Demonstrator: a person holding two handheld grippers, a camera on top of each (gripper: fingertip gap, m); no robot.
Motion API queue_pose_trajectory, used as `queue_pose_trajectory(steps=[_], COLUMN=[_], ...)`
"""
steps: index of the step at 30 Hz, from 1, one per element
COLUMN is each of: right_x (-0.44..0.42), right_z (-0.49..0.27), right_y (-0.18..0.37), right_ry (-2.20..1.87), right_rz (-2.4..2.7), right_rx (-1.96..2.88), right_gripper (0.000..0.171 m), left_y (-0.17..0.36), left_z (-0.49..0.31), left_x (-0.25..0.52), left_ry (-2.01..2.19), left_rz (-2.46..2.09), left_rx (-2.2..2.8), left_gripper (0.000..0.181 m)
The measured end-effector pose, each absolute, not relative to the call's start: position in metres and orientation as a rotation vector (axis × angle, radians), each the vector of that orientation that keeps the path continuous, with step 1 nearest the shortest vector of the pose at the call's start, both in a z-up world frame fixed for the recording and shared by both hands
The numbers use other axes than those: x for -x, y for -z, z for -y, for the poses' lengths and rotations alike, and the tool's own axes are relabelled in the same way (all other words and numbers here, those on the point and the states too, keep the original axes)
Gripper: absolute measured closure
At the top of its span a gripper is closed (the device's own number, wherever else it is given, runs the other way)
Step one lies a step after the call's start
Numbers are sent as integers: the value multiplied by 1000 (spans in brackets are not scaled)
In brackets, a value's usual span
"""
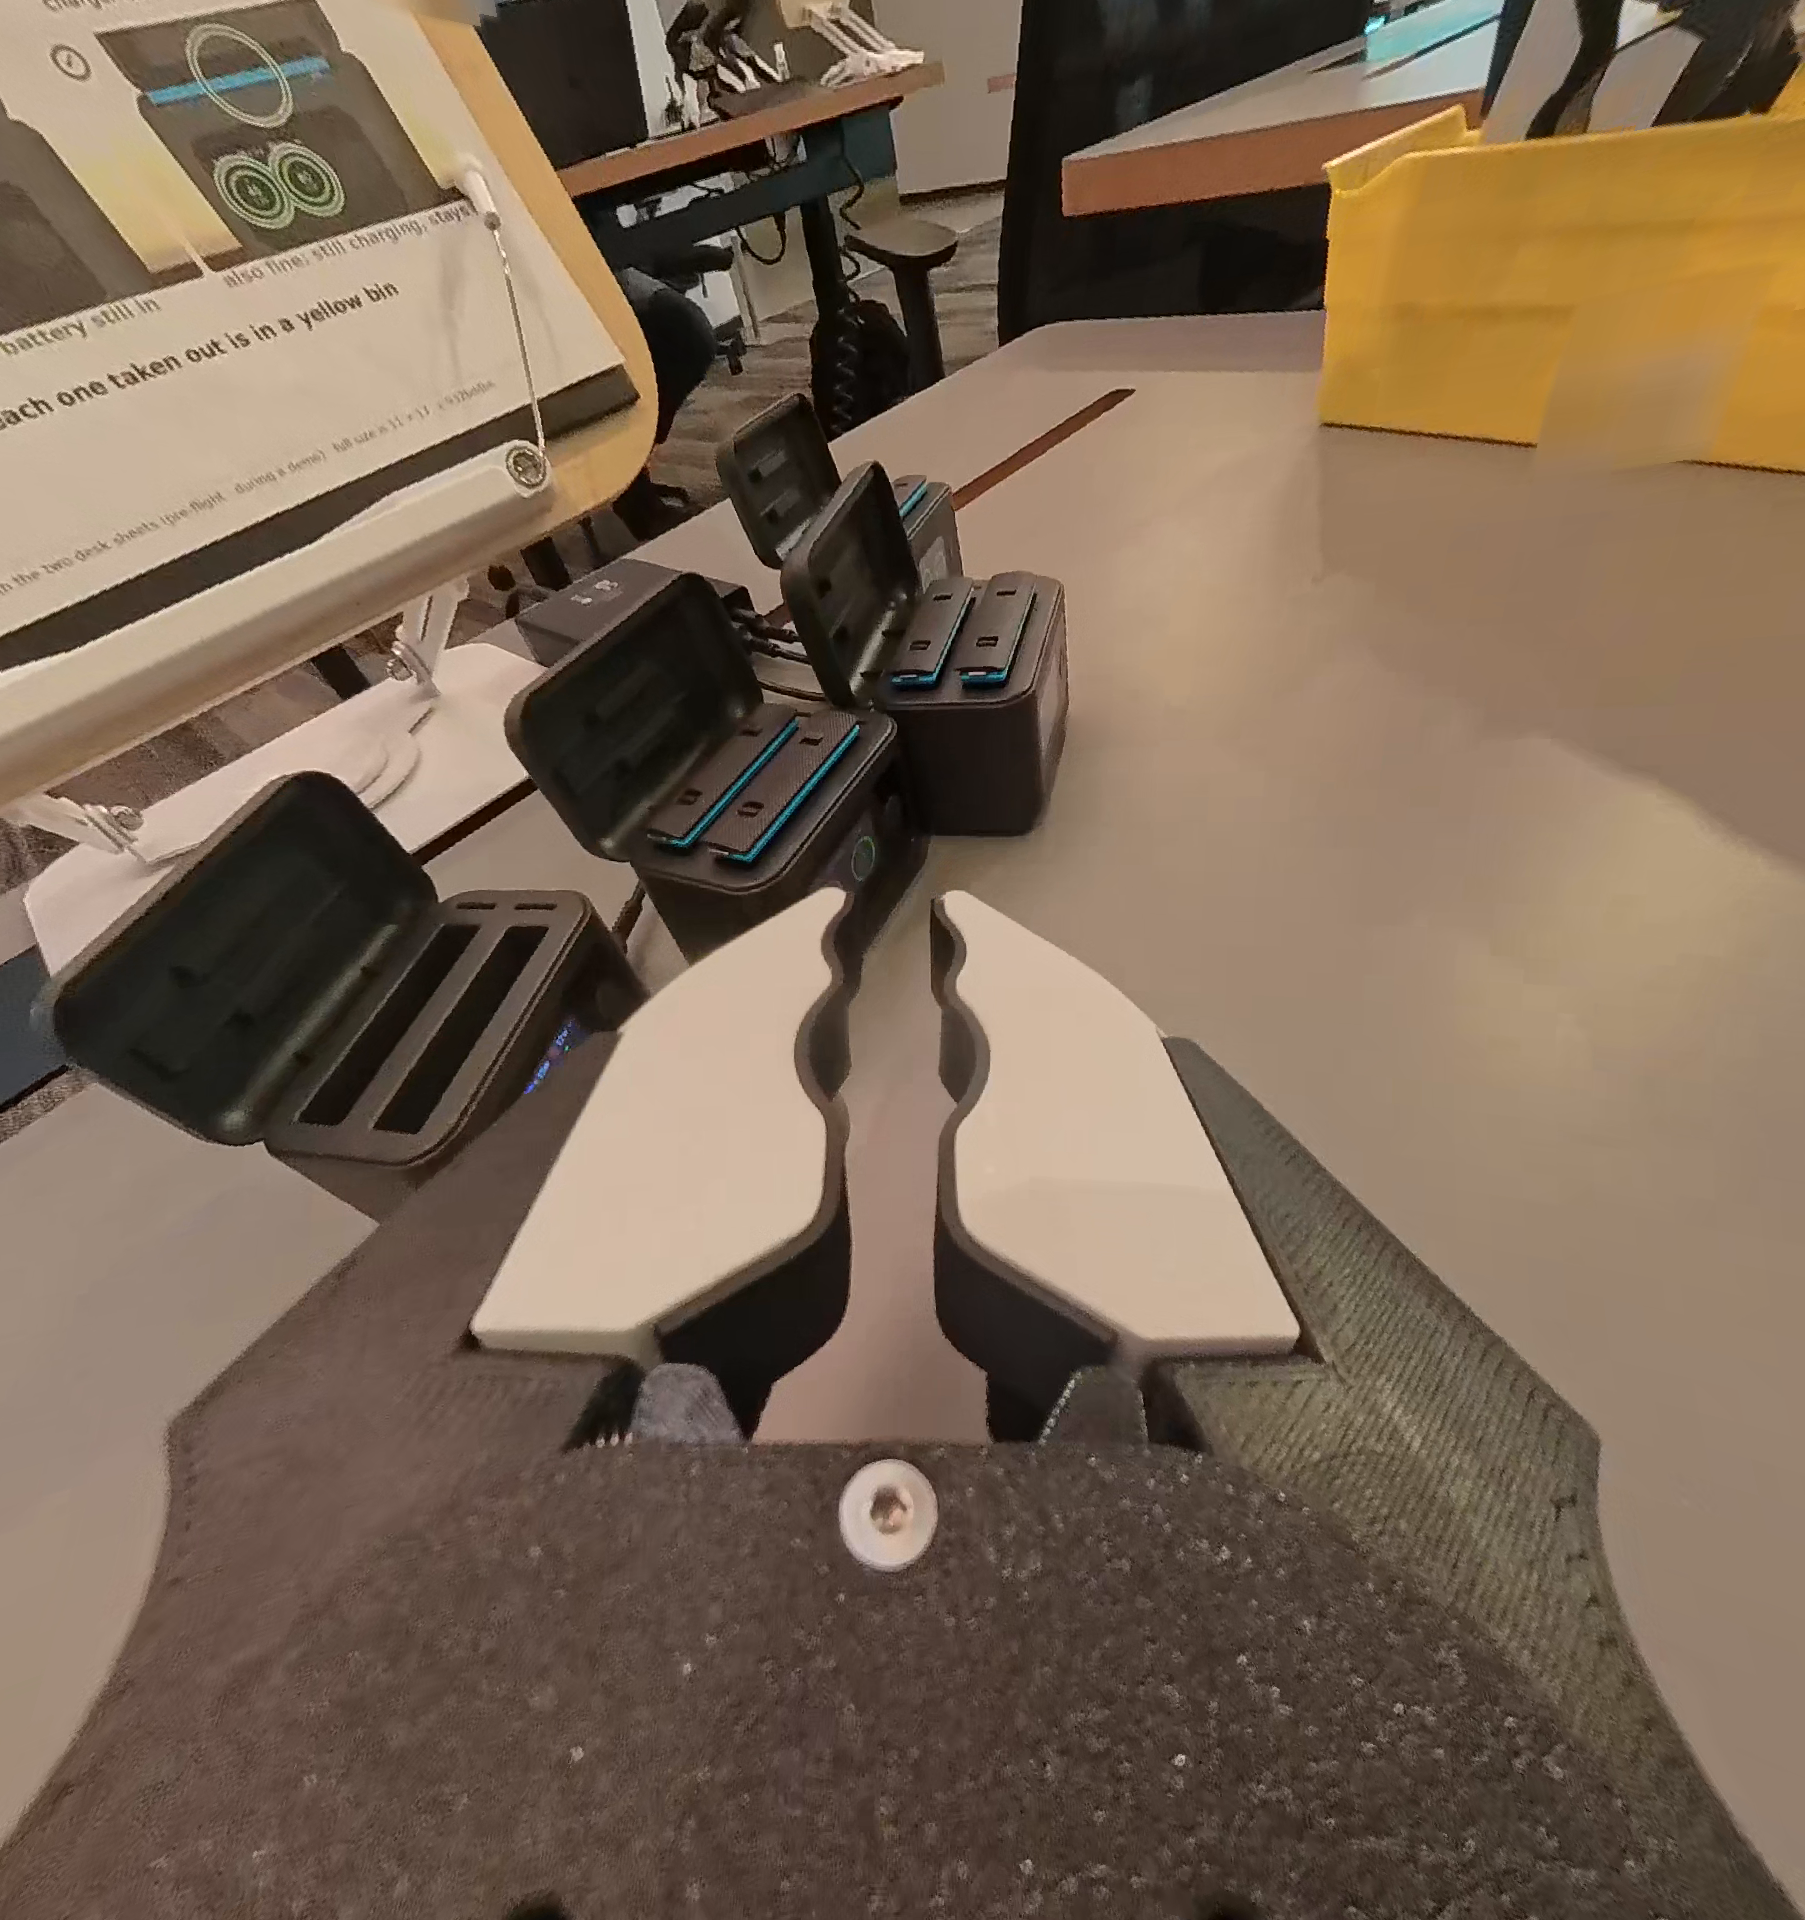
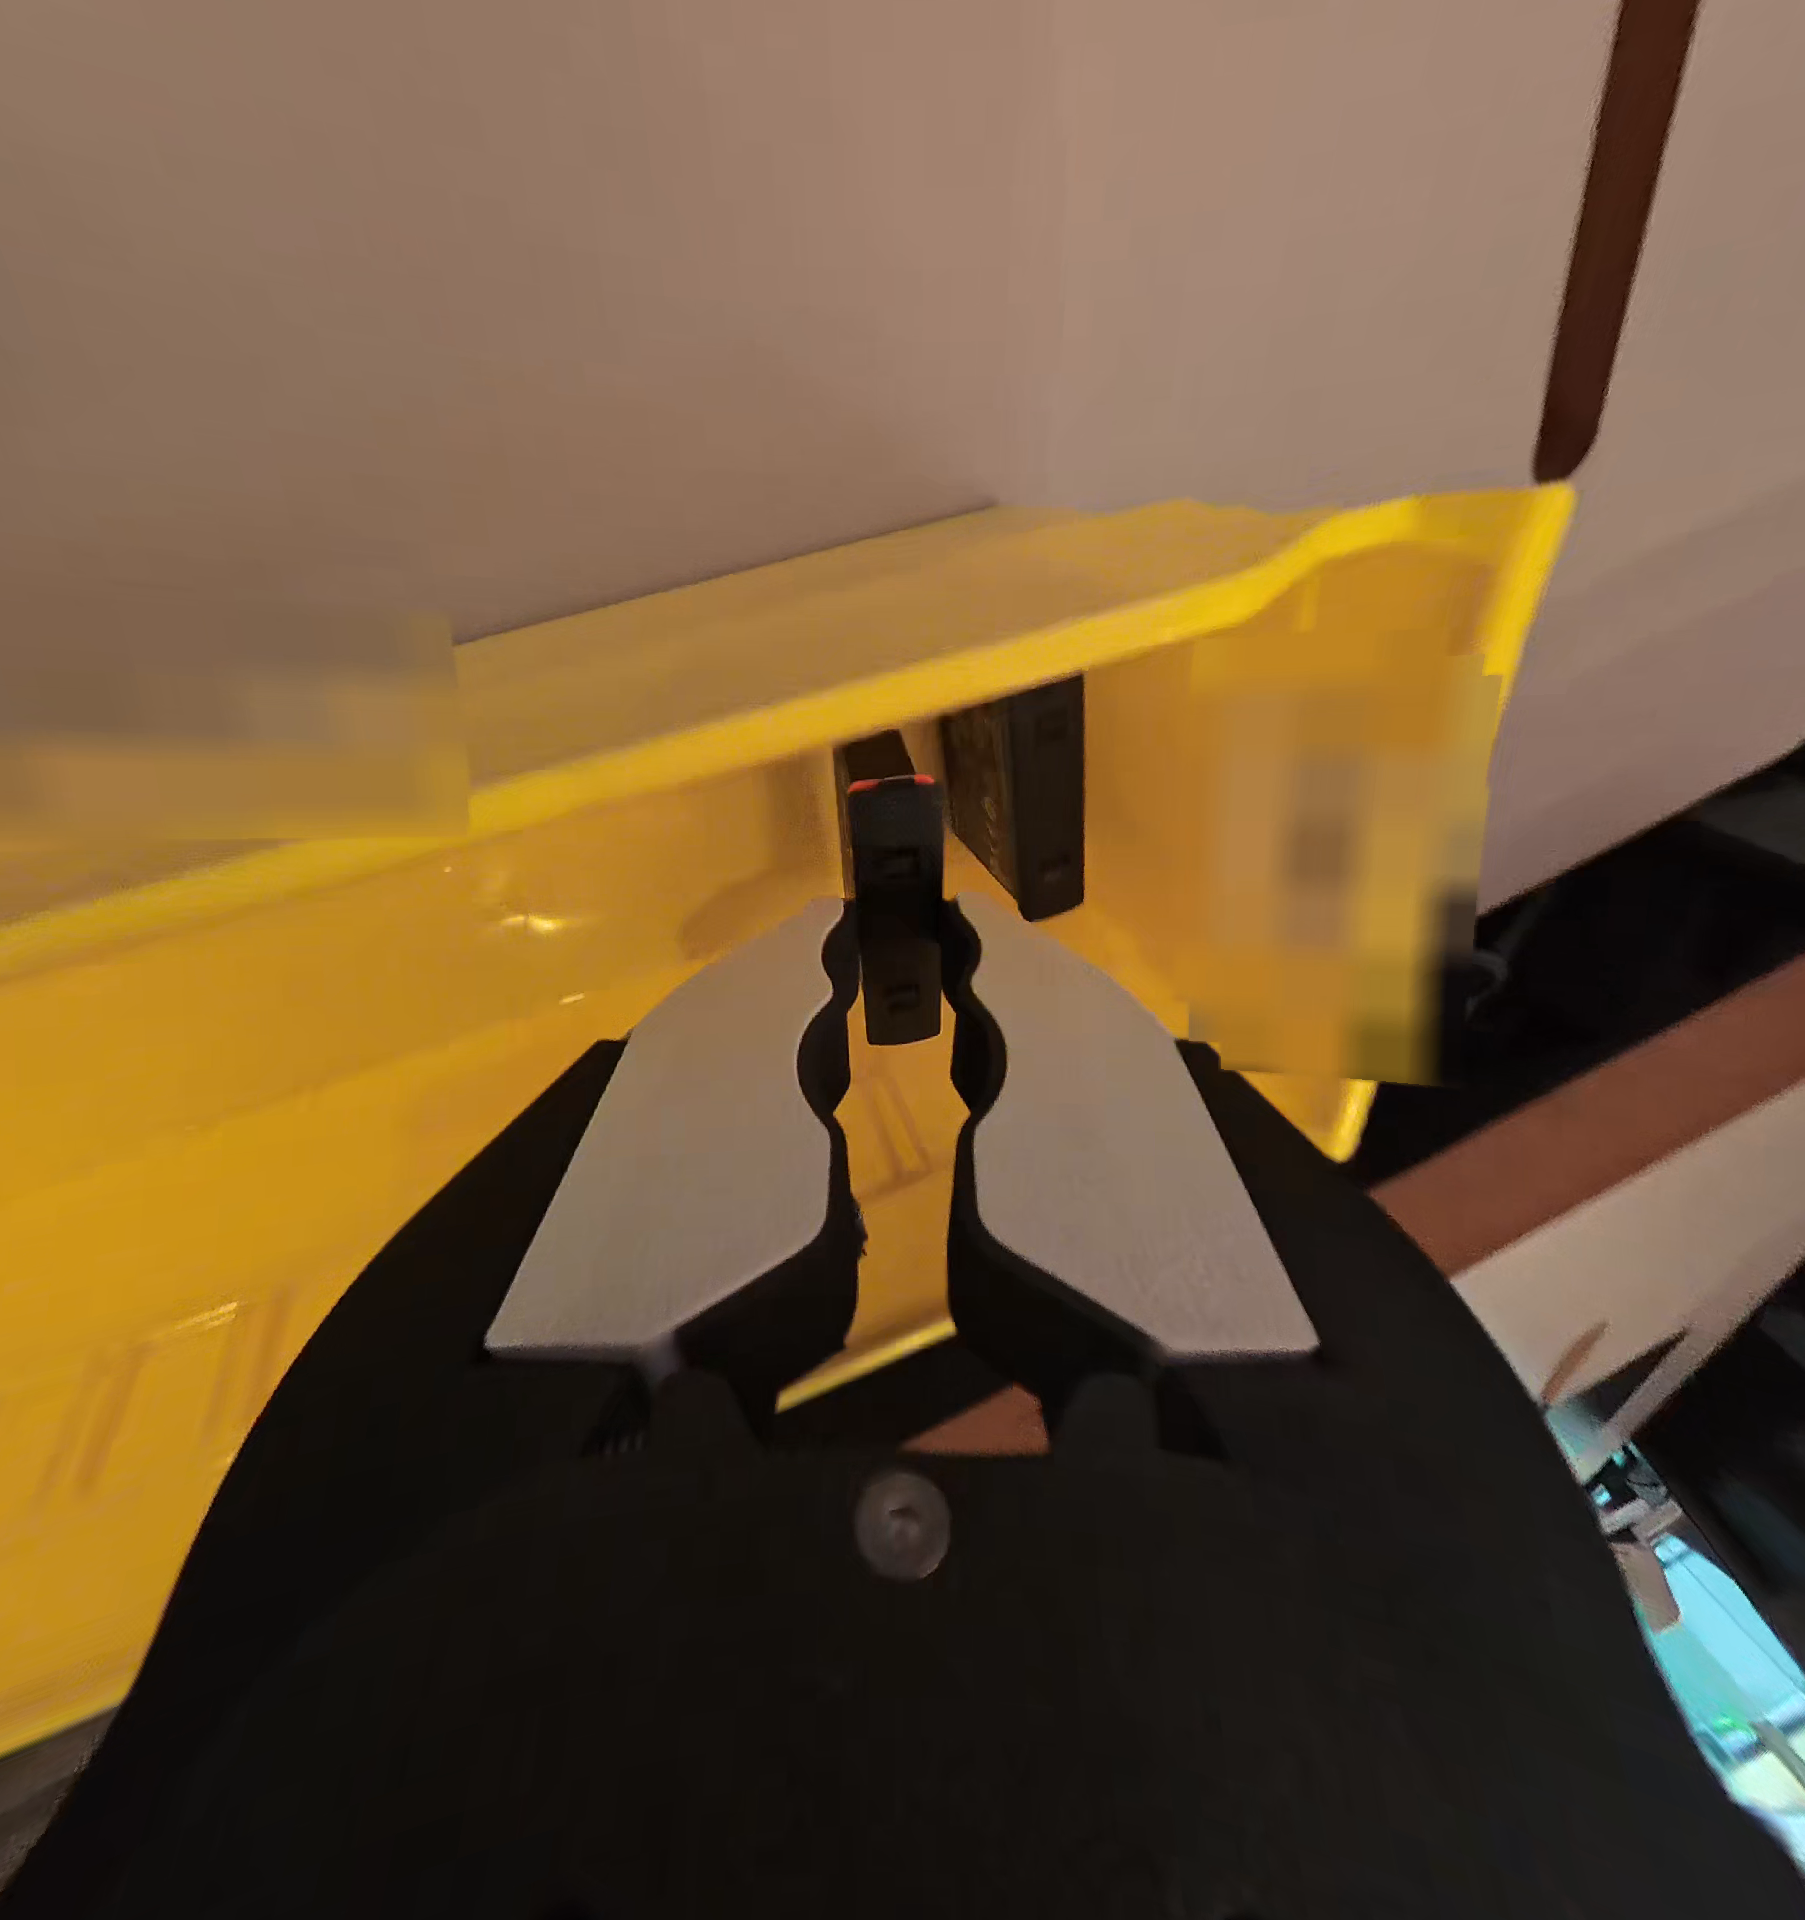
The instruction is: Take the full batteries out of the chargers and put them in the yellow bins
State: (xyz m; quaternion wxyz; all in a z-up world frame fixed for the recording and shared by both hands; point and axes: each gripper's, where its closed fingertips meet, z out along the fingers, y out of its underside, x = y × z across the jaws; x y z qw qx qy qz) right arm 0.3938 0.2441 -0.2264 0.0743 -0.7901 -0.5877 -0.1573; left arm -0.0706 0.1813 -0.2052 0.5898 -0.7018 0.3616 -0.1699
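Right now my right gripper is clamped on a battery whose long axis points to 12 o'clock, over the yellow bin. My left gripper sits slightly parted and empty, chargers at 11 o'clock.

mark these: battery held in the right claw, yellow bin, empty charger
small black battery with orange end (image 2: pixel 900 914), right wrist view, its mid body.
yellow plastic bin (image 2: pixel 254 987), right wrist view, inner wall.
empty black charger case with open lid (image 1: pixel 430 1029), left wrist view, its slots.
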Motion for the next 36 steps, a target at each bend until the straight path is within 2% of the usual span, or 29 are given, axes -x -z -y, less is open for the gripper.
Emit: queue_pose_trajectory(steps=[5,23,30,36], right_x=[-394,-398,-378,-300], right_z=[-251,-272,-277,-282], right_y=[242,224,176,116], right_ry=[488,622,641,536], right_rz=[1847,1772,1646,1475], right_rx=[2359,2269,2177,2034], right_gripper=[156,151,153,148], left_y=[208,212,212,209], left_z=[-182,-183,-184,-190], left_x=[71,71,72,81], left_ry=[389,380,372,338], left_rz=[-849,-860,-849,-801], left_rx=[1643,1661,1669,1675], left_gripper=[170,170,171,169])
